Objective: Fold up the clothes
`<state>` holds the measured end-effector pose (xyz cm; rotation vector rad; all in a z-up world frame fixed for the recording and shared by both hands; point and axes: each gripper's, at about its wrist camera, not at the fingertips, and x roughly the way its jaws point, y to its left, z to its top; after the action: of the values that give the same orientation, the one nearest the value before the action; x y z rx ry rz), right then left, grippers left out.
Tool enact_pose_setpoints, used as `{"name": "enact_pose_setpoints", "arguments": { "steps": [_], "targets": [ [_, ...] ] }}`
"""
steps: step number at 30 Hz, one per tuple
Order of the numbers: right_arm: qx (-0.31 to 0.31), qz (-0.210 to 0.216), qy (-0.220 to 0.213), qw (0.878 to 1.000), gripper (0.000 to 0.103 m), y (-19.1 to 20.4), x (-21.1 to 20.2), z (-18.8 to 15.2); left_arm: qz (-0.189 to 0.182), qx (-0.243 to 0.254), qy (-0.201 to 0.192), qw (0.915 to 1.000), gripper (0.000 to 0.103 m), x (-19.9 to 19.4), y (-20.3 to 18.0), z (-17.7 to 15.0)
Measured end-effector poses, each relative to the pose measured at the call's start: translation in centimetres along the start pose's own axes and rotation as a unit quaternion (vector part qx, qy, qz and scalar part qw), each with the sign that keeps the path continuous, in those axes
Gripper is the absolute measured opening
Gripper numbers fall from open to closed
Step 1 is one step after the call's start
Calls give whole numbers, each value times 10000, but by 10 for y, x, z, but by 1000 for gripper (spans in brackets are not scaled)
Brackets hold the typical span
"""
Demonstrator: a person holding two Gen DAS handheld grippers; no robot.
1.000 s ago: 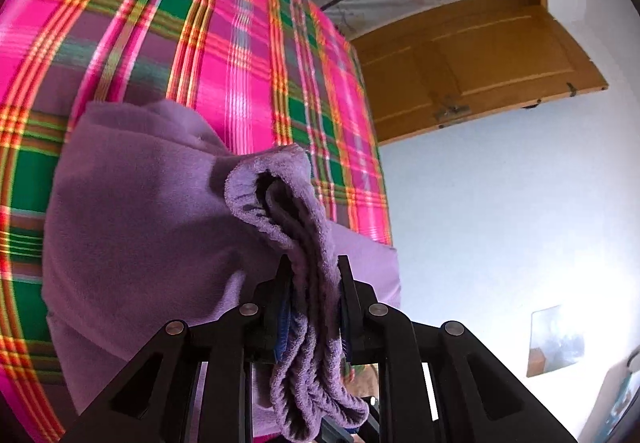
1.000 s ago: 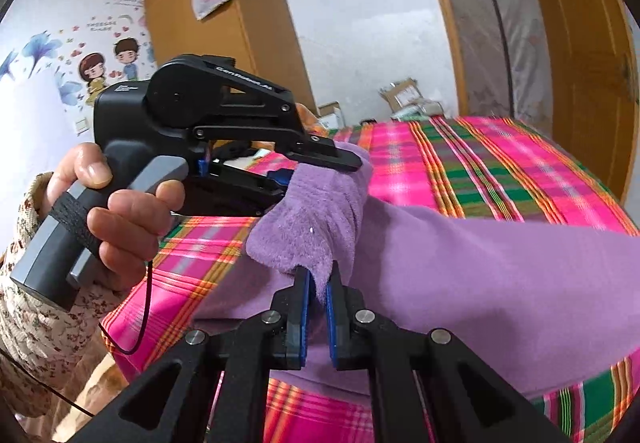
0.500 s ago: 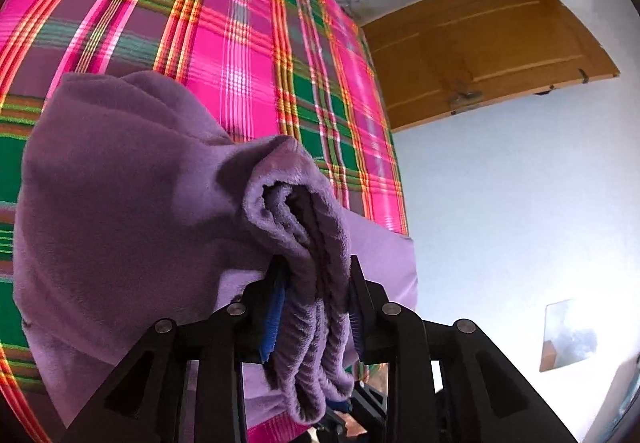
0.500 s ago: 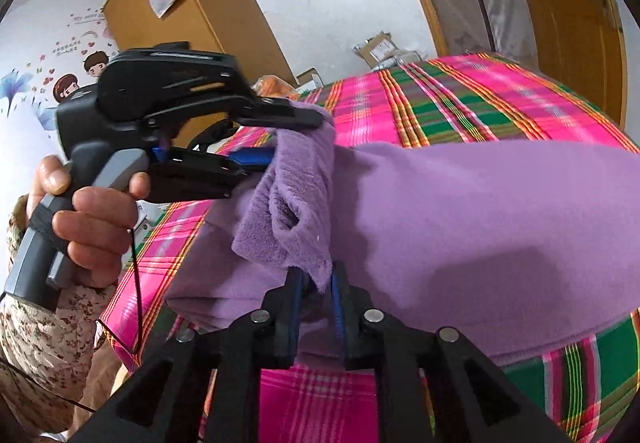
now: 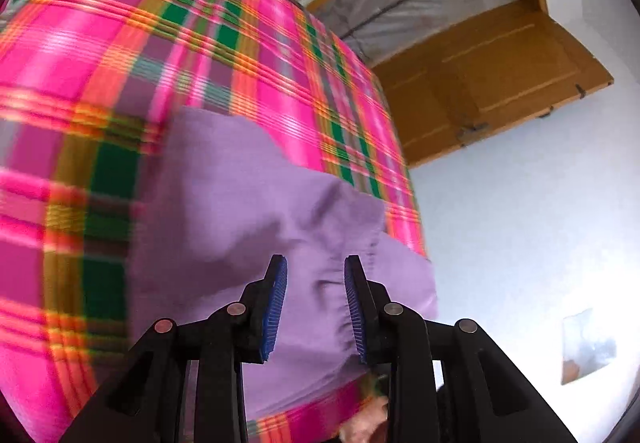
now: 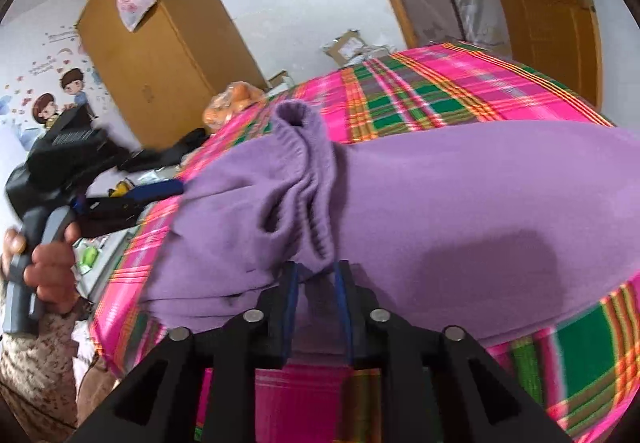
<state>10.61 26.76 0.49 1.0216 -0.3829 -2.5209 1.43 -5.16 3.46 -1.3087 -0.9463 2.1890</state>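
Left gripper [image 5: 316, 307] fingers wide apart, empty, above garment [image 5: 256, 243] on bed [image 5: 120, 63]. Right gripper [image 6: 316, 283] fingers slightly parted around cuff [image 6: 308, 203]; grip unclear. Risk: cuff drags, fold undone.

A bed [image 6: 460, 91] under a pink-and-green plaid cover carries the purple garment [image 6: 460, 203]; orange bag [image 6: 232, 103] at its far edge.

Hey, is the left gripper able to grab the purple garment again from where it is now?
Probably yes. The left gripper is open, with the purple garment spread on the plaid bedspread directly ahead of its fingers, and nothing lies between. The view is motion-blurred, though.
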Motion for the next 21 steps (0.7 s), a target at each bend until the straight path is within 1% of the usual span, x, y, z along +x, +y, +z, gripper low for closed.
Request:
{"name": "enact_pose_setpoints", "arguments": {
  "steps": [2,4,6,7,9,12,16,21],
  "targets": [
    [141,24,-25,9999,24,-8,-4,2,89,-75,-142,9998,30,-9,13,-6],
    [261,59,-145,9995,26,-14,-10,7,185,-180,-213,9994,30,-18,26,-13],
    [314,140,-298,9990,34,-18,-14,14,212,-227,-232,9992,30,-25,36,-20],
    [302,218,-337,9987,38,-18,-15,19,225,-260,-225,9992,30,-26,40,-24],
    [219,336,-376,9985,38,-13,-13,31,248,-279,-122,9992,30,-25,45,-31],
    [-20,377,-406,9985,38,-1,-6,52,217,-311,71,9993,30,-21,52,-38],
    [-358,361,-255,9984,38,12,14,77,235,-275,130,9993,30,-18,55,-44],
    [-824,430,114,9956,38,28,45,97,340,-171,196,9991,30,-14,53,-43]
  ]
}}
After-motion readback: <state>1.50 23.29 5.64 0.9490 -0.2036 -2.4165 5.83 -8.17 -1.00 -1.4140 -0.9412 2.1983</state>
